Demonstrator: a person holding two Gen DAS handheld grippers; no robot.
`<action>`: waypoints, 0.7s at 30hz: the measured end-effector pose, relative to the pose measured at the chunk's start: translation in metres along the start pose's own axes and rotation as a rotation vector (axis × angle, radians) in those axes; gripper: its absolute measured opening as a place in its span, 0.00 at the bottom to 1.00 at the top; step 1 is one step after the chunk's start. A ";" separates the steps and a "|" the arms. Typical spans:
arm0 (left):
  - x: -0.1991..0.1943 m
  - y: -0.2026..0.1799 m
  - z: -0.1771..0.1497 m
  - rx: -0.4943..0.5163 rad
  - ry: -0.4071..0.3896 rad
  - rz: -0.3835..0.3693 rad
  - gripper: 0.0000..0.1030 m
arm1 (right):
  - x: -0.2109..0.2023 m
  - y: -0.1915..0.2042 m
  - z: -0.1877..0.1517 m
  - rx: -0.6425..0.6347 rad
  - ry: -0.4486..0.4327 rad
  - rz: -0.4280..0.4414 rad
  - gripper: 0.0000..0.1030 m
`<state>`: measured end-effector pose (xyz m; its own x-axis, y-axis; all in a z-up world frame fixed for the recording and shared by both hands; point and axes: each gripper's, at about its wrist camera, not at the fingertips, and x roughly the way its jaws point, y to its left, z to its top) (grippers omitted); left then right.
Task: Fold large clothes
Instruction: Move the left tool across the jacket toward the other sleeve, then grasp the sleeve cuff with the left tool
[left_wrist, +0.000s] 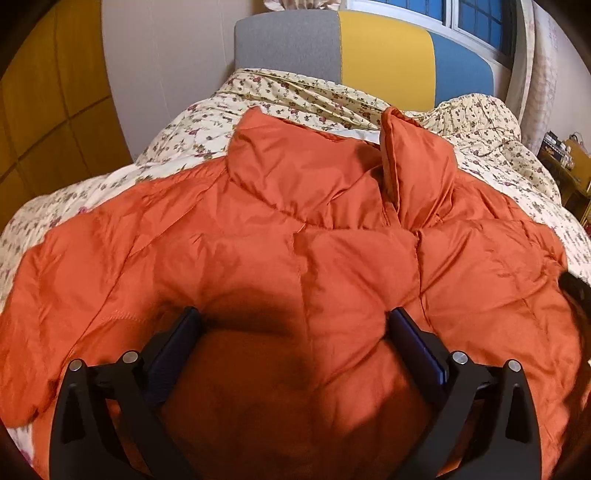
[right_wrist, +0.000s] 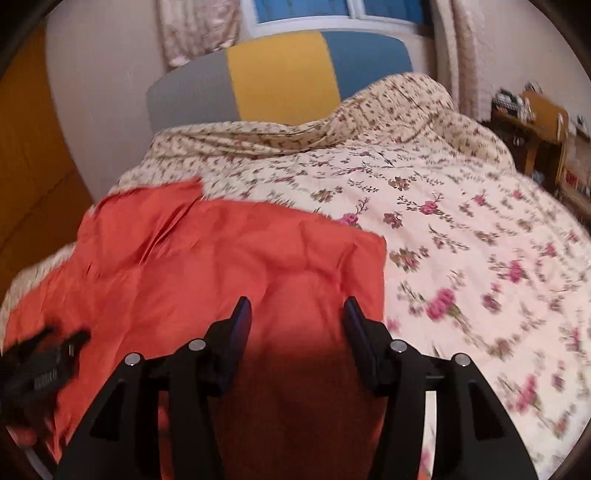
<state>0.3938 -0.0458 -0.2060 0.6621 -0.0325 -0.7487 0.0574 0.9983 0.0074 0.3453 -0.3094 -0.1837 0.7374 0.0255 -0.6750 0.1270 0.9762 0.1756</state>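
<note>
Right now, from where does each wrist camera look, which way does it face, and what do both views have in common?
Left wrist: above the orange jacket, facing its collar and the headboard; the open left gripper shows.
Right wrist: over the jacket's right edge, facing the floral duvet and headboard; the open right gripper shows, the other gripper blurred at lower left.
Shared: jacket, duvet, headboard, window.

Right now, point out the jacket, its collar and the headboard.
jacket (left_wrist: 351, 266), left wrist view, quilted chest panel.
collar (left_wrist: 295, 166), left wrist view, the raised left flap.
headboard (right_wrist: 280, 74), right wrist view, the yellow middle panel.
</note>
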 end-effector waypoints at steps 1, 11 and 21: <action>-0.005 0.002 -0.002 -0.008 0.001 -0.006 0.97 | -0.007 0.001 -0.004 -0.015 0.001 -0.002 0.51; -0.077 0.060 -0.036 -0.138 -0.090 -0.025 0.97 | 0.013 -0.011 -0.028 0.018 0.141 -0.104 0.79; -0.130 0.193 -0.086 -0.435 -0.147 0.166 0.97 | 0.014 -0.009 -0.030 0.005 0.125 -0.163 0.88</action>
<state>0.2546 0.1555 -0.1639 0.7360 0.1533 -0.6594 -0.3544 0.9172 -0.1823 0.3346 -0.3117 -0.2162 0.6184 -0.1058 -0.7787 0.2414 0.9686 0.0601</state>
